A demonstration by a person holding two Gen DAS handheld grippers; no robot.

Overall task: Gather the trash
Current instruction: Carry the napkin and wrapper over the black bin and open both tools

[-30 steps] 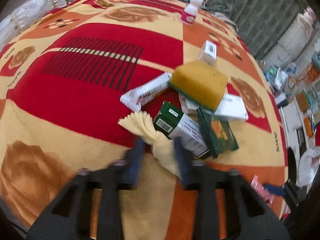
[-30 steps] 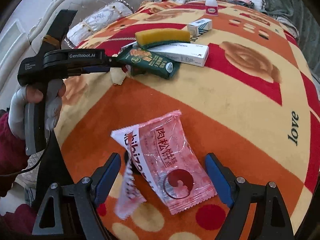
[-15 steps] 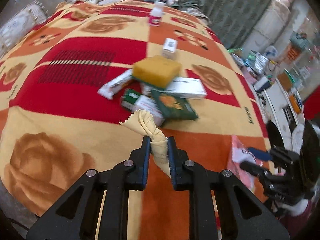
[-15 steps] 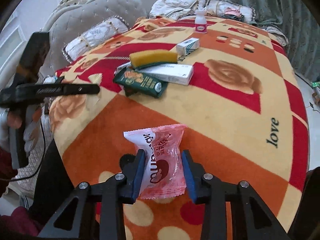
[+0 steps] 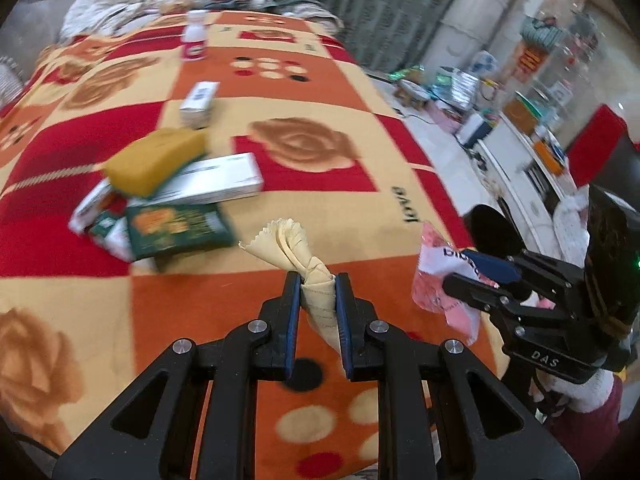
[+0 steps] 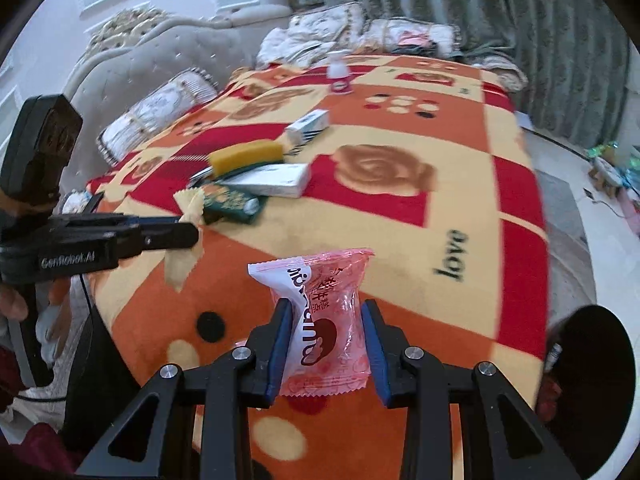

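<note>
My left gripper (image 5: 317, 280) is shut on a twisted cream paper wrapper (image 5: 298, 248) and holds it above the near part of the bed. It also shows in the right wrist view (image 6: 188, 224). My right gripper (image 6: 326, 308) is shut on a pink snack wrapper (image 6: 324, 312), lifted off the blanket; the pink wrapper also shows at the right of the left wrist view (image 5: 440, 280). A pile lies further back: a yellow sponge (image 5: 154, 158), a long white box (image 5: 216, 184), a green packet (image 5: 178, 228).
The patterned orange and red blanket (image 6: 400, 216) covers the bed. A small white box (image 5: 199, 98) and a small bottle (image 5: 194, 40) stand further back. Pillows (image 6: 156, 112) and a headboard are at the left. A black bin rim (image 6: 592, 364) is at the lower right.
Both grippers have closed on their wrappers and lifted them off the blanket, pulling back from the pile. The left view has swung to the right.
</note>
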